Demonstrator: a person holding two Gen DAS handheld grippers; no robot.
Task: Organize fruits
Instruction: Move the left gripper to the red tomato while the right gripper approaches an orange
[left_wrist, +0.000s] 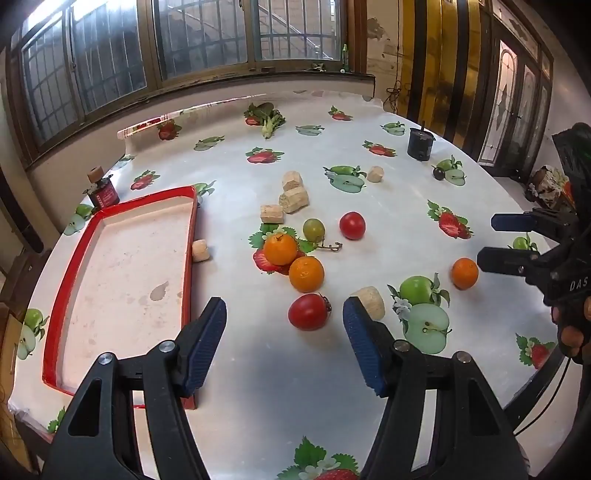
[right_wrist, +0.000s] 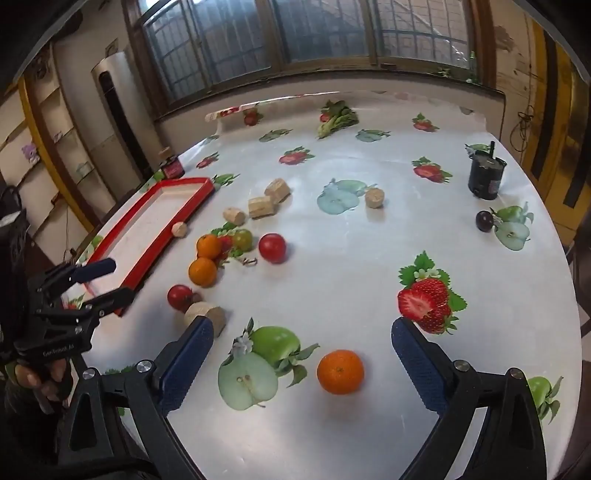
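Note:
A red-rimmed tray (left_wrist: 189, 236) (right_wrist: 201, 195) lies empty at the table's left. Two oranges (left_wrist: 280, 249) (left_wrist: 306, 274), a green tomato (left_wrist: 314, 229) and two red tomatoes (left_wrist: 352, 225) (left_wrist: 308, 311) lie mid-table. My left gripper (left_wrist: 284, 314) is open, its tips flanking the near red tomato (right_wrist: 180, 297). My right gripper (right_wrist: 302, 338) is open, with a lone orange (right_wrist: 340, 371) (left_wrist: 464, 273) just in front of its fingers. A dark grape (left_wrist: 439, 172) (right_wrist: 484, 220) lies far right. The right gripper also shows in the left wrist view (left_wrist: 491, 240), and the left gripper in the right wrist view (right_wrist: 114, 280).
Several cork pieces (left_wrist: 293, 199) (right_wrist: 205, 314) lie scattered among the fruit, one beside the tray (left_wrist: 200, 250). A dark can (left_wrist: 420, 143) (right_wrist: 486, 177) stands at the back right. A small red jar (left_wrist: 101, 192) stands behind the tray. Leafy greens (left_wrist: 267, 118) lie at the far edge.

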